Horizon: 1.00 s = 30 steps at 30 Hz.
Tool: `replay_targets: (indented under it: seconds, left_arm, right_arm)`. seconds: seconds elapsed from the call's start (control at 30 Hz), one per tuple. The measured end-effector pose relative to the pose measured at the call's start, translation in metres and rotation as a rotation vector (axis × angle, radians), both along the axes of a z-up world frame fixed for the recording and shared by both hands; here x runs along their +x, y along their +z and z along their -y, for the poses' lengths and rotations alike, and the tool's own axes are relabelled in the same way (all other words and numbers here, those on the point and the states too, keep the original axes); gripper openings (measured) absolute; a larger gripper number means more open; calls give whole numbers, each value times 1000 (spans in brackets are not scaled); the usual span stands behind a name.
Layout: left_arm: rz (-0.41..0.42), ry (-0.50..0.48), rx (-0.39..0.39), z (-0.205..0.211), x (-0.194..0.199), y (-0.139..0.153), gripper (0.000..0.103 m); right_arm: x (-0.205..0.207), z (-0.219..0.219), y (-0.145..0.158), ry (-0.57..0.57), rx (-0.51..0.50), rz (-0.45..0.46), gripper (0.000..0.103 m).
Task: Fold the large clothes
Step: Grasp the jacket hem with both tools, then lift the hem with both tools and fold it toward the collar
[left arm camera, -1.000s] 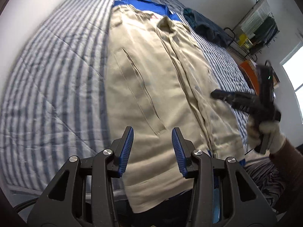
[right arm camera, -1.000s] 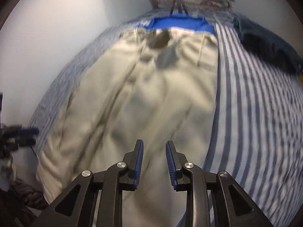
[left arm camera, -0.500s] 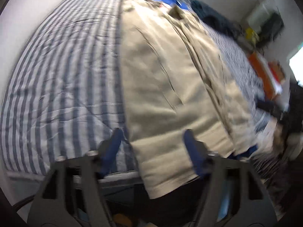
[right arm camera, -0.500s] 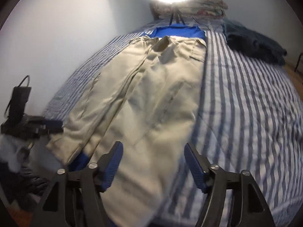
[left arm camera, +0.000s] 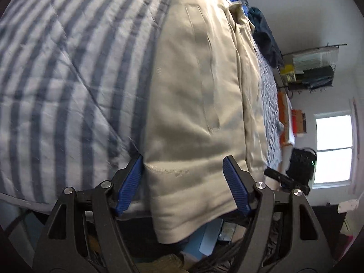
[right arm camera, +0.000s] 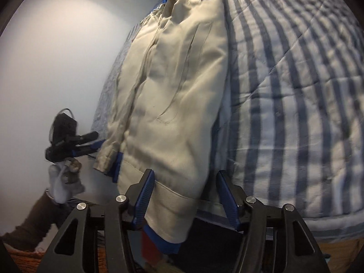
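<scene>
One beige jacket (left arm camera: 193,91) lies flat, hem overhanging the striped bed (left arm camera: 56,79).

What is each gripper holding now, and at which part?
Nothing is held yet. The left gripper stands open around the beige jacket's hem corner; the right gripper's jaws are closing around the other corner.

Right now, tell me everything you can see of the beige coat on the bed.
The beige coat lies flat along the striped bedspread, front up, its hem hanging over the near bed edge. It looks like matte woven cotton, lightly creased, with a closed centre placket, a collar at the far end and slanted welt pockets. A blue lining peeks out below the hem. The left tool straddles one hem corner with pads apart; the right tool straddles the other, its jaws closing but not yet pressing.
</scene>
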<state>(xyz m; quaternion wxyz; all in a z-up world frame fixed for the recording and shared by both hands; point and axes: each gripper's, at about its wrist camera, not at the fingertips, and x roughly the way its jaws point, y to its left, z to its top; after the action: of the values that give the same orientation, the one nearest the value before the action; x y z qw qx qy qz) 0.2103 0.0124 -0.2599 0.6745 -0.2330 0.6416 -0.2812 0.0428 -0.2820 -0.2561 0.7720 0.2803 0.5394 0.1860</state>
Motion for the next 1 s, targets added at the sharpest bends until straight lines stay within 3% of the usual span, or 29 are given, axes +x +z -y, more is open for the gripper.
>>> replay_targets:
  seconds: [0.2, 0.3, 0.37, 0.47, 0.63, 0.87, 1.0]
  left_arm:
    - [13, -77, -12, 13, -14, 2, 73]
    - [29, -105, 22, 21, -19, 4, 54]
    - [42, -104, 44, 24, -19, 6, 32]
    - [54, -81, 16, 19, -21, 17, 15]
    - [142, -71, -28, 22, -26, 52, 11]
    - [167, 33, -121, 12, -11, 82, 10]
    - [193, 81, -127, 12, 7, 96, 10]
  right_arm:
    - [7, -12, -14, 24, 117, -9, 55]
    - [11, -20, -13, 36, 131, -8, 55]
    - [13, -25, -12, 51, 120, -8, 41]
    - [18, -28, -13, 34, 147, -7, 23]
    - [22, -26, 3, 22, 199, 57, 17]
    - [34, -20, 24, -51, 253, 105, 15]
    - [44, -9, 41, -106, 262, 142, 14]
